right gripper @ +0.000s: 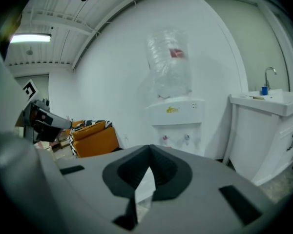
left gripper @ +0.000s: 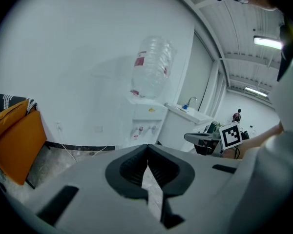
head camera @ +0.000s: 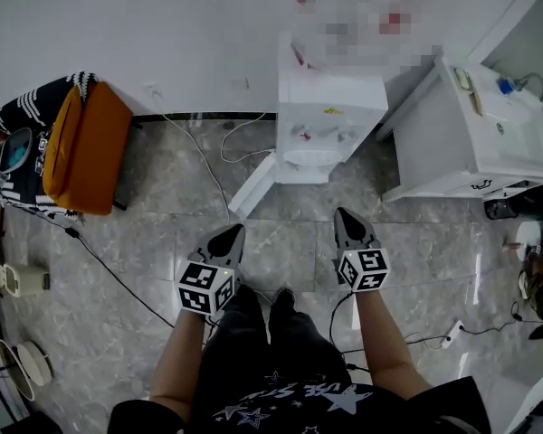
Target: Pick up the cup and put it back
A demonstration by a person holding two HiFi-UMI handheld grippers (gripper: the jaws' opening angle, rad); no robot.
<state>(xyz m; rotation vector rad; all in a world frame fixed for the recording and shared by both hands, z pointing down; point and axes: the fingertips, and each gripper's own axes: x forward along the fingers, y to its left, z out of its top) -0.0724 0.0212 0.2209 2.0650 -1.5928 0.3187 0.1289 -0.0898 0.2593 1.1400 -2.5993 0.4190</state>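
A person's dark-trousered legs (head camera: 271, 333) stood at the bottom of the head view, both bare forearms stretched forward side by side. The left gripper (head camera: 231, 233) and the right gripper (head camera: 344, 215), each grey with a black-and-white marker cube behind it, pointed ahead and slightly down, well apart from each other. In the left gripper view the left gripper's (left gripper: 147, 147) black-padded tongs met at their tips with nothing between them. The right gripper view showed the right gripper's (right gripper: 149, 147) tongs pressed together the same way, empty.

Below them lay a grey marbled tile floor (head camera: 163, 215), crossed by a thin white cable (head camera: 199, 161), with a white power strip (head camera: 452, 333) off to the right.

Straight ahead, against the white wall, stood a white water dispenser (head camera: 330, 116) topped by a clear upturned plastic bottle (right gripper: 170, 65). The cup could not be made out in any view.

An orange padded chair (head camera: 90, 147) draped with black-and-white patterned cloth sat to the left. A white sink cabinet (head camera: 493, 143) with a tap closed off the right side. The floor between the grippers and the dispenser lay open apart from the cable.
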